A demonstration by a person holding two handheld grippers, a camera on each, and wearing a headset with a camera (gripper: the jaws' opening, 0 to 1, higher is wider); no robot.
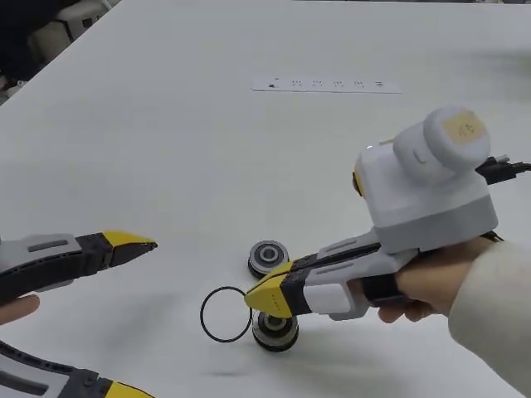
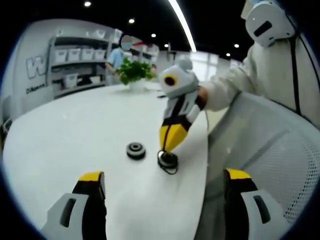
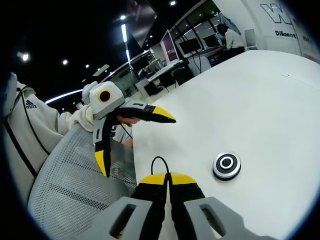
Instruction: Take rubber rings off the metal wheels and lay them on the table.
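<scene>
Just beside right tongs point(image 1: 260, 298) (pinching rubber ring point(image 1: 202, 315)) sits another wheel point(image 1: 268, 257).

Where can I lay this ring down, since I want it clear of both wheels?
Bare table stretches wide from the far wheel up to the socket strip. A smaller patch lies between the rubber ring and the open left gripper. It is crowded where the right gripper grips the ring beside the near wheel.
</scene>
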